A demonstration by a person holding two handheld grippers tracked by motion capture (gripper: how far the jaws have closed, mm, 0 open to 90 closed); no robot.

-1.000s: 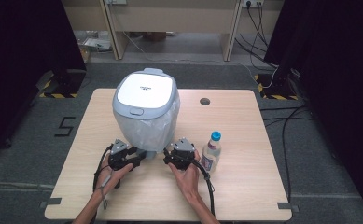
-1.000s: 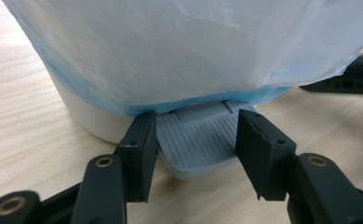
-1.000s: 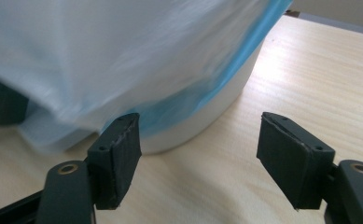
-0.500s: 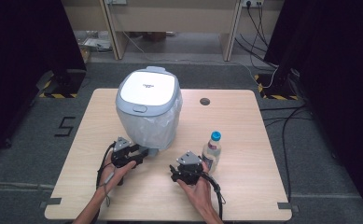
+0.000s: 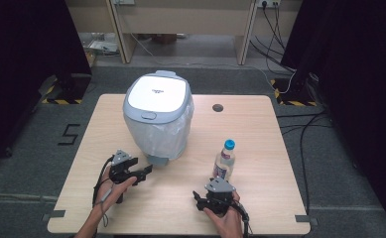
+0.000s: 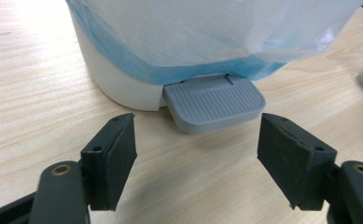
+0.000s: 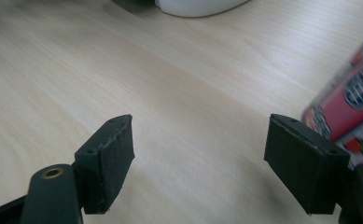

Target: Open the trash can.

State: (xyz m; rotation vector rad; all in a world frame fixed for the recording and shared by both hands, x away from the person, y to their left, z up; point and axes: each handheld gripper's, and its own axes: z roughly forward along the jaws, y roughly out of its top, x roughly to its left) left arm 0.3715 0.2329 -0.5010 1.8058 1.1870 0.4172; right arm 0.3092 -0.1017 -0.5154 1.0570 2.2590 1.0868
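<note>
The left tool sits low over the desk with its jaws spread wide and nothing between them; they have just been opening. Just ahead of them, seen in the left gripper view, is the grey ribbed foot pedal of the white pedal bin, which stands at the middle of the desk toward the far edge, its lid down and a thin plastic liner draping over its sides. If the aim is to press that pedal, the main risk is a glancing push: a jaw coming at the pedal's sloped front rather than down on its top would likely shove the light bin backward across the smooth wood instead of lifting the lid. The hanging liner could also snag on a jaw, since it hangs close above the pedal.

The right tool is near the front edge, well apart from the bin, jaws likewise apart and empty, having just opened a little further. A plastic bottle with a blue cap stands upright just beyond it, and in the right gripper view its red label lies just beside the right-hand jaw, though blur makes the gap hard to judge. A careless sweep that way could tip it.

The left forearm enters from the bottom left, hand wrapped round the handle, tool pointing right toward the pedal. The right hand grips from below, tool pointing left across the desk.
</note>
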